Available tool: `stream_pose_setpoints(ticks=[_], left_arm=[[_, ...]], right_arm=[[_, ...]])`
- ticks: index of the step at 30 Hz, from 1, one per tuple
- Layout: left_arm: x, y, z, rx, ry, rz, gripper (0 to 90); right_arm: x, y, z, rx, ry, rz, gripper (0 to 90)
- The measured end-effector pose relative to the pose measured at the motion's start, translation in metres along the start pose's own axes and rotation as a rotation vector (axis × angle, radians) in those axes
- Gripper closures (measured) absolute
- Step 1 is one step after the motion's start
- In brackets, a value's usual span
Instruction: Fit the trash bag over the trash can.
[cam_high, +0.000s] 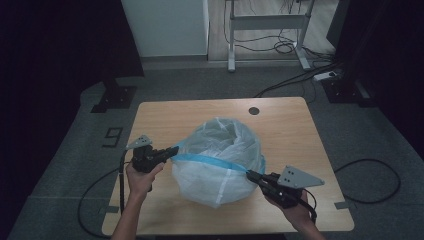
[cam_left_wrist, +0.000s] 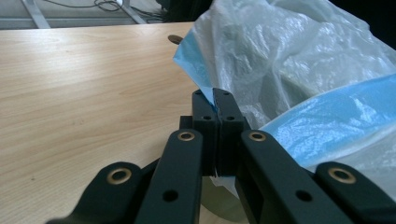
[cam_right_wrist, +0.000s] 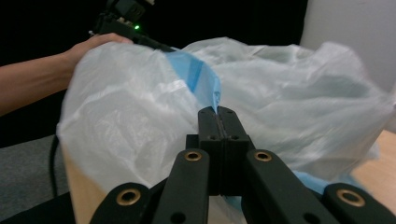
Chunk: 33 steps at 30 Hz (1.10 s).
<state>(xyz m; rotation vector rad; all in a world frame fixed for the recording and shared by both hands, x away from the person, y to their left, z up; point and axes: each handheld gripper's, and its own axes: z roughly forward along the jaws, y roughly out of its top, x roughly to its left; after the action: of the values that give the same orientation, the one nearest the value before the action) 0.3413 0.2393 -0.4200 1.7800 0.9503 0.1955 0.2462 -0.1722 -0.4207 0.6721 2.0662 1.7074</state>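
The left hand-held gripper (cam_high: 172, 150) is clamped on the blue drawstring band (cam_high: 210, 161) at the left of a translucent white bin bag (cam_high: 218, 159), which stands mid-tabletop (cam_high: 290, 125), seemingly lining a bin. The right hand-held gripper (cam_high: 251, 175) has its jaws together on the same band at the bag's near right. The step in hand looks like gripping the band at both sides; next, probably, a steady pull apart to draw the mouth shut without tearing the film. A "9" (cam_high: 114, 136) is marked on the floor left of the tabletop; no brand is legible.
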Motion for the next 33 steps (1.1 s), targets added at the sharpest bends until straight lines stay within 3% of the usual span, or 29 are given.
stream_pose_setpoints(ticks=[5, 12, 16, 21, 30, 33], left_arm=[[-0.006, -0.006, -0.008, 0.001, -0.012, 0.014, 89.4], [-0.01, -0.013, -0.012, 0.023, -0.027, 0.037, 89.1], [-0.011, -0.016, -0.013, 0.04, -0.047, 0.041, 88.8], [-0.015, -0.02, -0.01, 0.085, -0.029, 0.068, 88.9], [-0.011, -0.025, -0.001, 0.085, -0.019, 0.043, 89.0], [-0.013, -0.025, 0.0, 0.081, -0.019, 0.051, 89.0]], right_arm=[[0.013, -0.014, -0.003, -0.012, 0.061, -0.013, 88.7], [0.024, -0.03, 0.006, 0.036, 0.122, -0.04, 88.6], [0.024, -0.041, 0.013, 0.073, 0.139, -0.026, 88.6], [0.018, -0.055, 0.021, 0.125, 0.111, -0.022, 88.6], [0.005, -0.072, 0.027, 0.141, 0.056, 0.019, 88.3], [0.003, -0.073, 0.021, 0.112, 0.03, 0.028, 75.8]])
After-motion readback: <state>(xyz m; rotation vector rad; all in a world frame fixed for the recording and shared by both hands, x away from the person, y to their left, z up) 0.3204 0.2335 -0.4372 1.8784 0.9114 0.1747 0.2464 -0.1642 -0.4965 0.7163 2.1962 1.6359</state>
